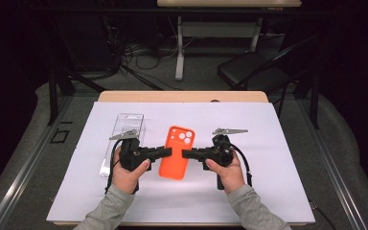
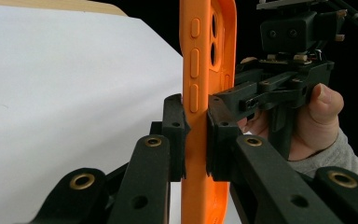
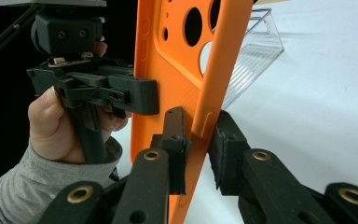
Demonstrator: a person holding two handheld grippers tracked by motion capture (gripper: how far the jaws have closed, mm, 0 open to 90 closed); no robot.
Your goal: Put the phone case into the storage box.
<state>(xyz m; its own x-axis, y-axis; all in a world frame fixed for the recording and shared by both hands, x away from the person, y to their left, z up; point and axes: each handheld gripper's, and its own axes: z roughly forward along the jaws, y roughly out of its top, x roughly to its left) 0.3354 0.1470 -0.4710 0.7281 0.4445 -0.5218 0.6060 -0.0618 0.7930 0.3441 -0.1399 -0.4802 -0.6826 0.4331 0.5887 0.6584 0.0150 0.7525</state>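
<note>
The orange phone case hung between both grippers above the bench. The left gripper pinched its one long edge. The right gripper straddled the opposite edge, its jaws slightly spread, not yet pressing.

A recording lab or test room is suggested by the pale wooden table, which is covered by a white paper sheet as a plain work surface. Behind the table, tangled black cables are seen on the grey floor beside the white metal leg of a second desk. To the right of that leg a black folding chair is placed, and everything around is kept dark.
</note>
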